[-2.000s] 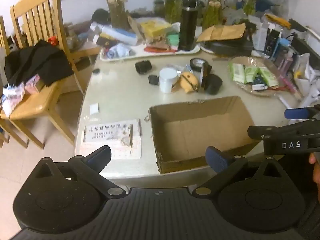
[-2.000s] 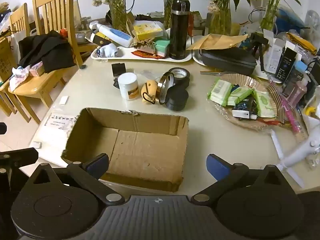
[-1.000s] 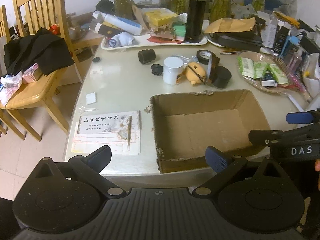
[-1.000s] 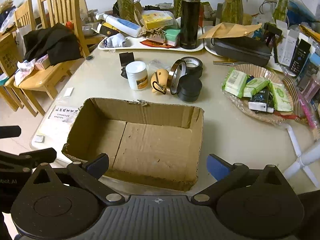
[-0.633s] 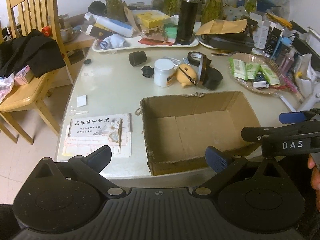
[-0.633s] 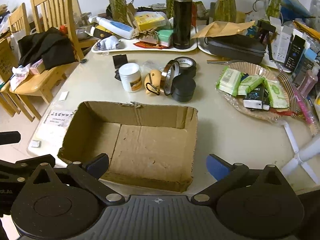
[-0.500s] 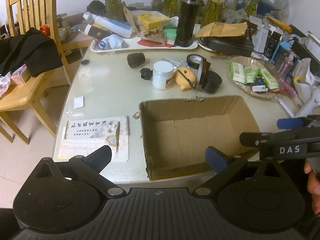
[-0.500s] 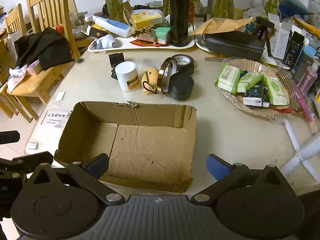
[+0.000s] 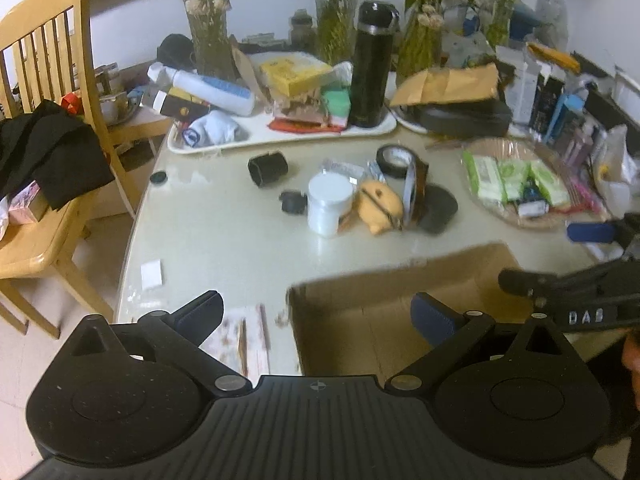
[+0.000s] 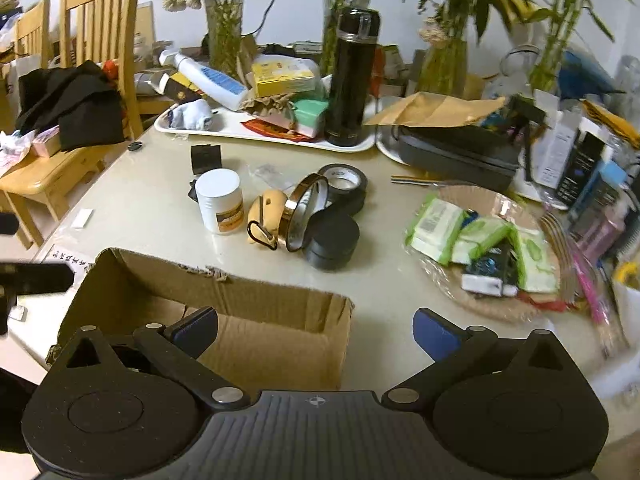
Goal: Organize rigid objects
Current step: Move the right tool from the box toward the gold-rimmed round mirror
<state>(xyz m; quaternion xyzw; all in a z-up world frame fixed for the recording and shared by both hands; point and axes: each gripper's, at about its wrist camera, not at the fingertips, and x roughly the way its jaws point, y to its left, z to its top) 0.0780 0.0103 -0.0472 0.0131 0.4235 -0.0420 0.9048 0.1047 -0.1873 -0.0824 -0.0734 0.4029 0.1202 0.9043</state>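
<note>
An open, empty cardboard box (image 9: 404,300) (image 10: 248,312) sits at the table's near edge. Beyond it lie a white jar (image 9: 330,204) (image 10: 221,200), a yellow toy (image 9: 380,206) (image 10: 266,212), a gold-rimmed ring standing on edge (image 10: 302,212), a black tape roll (image 9: 396,155) (image 10: 346,182), a round black case (image 9: 438,208) (image 10: 331,240) and a small black cylinder (image 9: 267,168) (image 10: 206,158). My left gripper (image 9: 316,314) is open and empty over the box's left corner. My right gripper (image 10: 316,330) is open and empty over the box's right side.
A white tray (image 10: 240,128) with bottles, boxes and a tall black flask (image 9: 370,64) (image 10: 352,76) stands at the back. A wicker plate of wipe packs (image 10: 480,240) lies right. Papers (image 9: 248,336) lie left of the box. Wooden chairs (image 9: 44,128) stand left.
Both grippers have moved forward and lower toward the table, so the box and the cluster of objects appear nearer. Both stay open and empty.
</note>
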